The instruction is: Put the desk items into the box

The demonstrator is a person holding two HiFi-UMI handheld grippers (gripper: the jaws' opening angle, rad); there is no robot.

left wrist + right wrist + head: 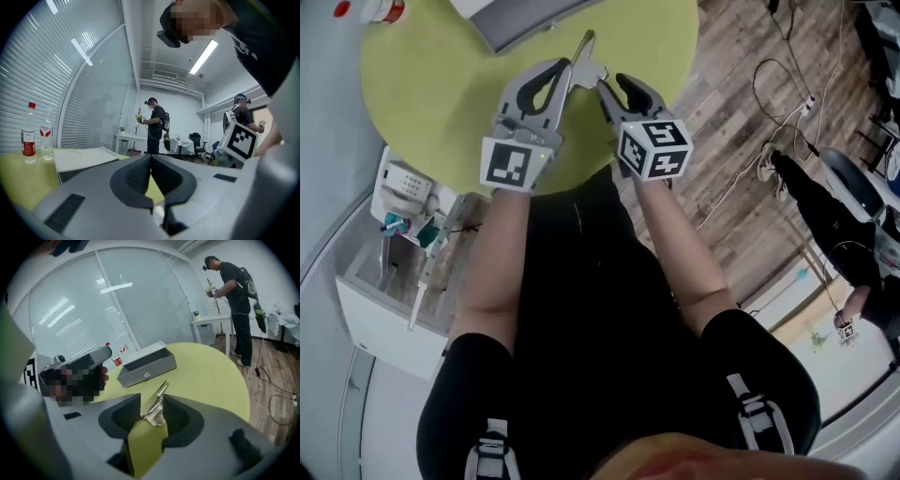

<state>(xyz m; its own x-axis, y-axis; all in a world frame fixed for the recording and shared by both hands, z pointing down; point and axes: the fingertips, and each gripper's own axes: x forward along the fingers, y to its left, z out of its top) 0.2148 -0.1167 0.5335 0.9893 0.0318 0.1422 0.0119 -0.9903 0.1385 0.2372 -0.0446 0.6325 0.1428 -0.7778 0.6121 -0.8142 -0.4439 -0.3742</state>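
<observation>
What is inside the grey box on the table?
The grey box looks open-topped in the right gripper view; only a dark inner wall shows, nothing rising above the rim. Its front wall covers the bottom, so anything lying there is hidden.

box (525,28): cut off by head view's top edge | 2 bottles (382,11): cropped at that view's top-left corner, labels unreadable | metal clip (584,52): lower end hidden behind jaws

Pair: left tongs (565,73), jaws together; right tongs (617,89) just beside, jaws apart; left forearm (495,272) and right forearm (680,248) bare, stretched forward behind them.
</observation>
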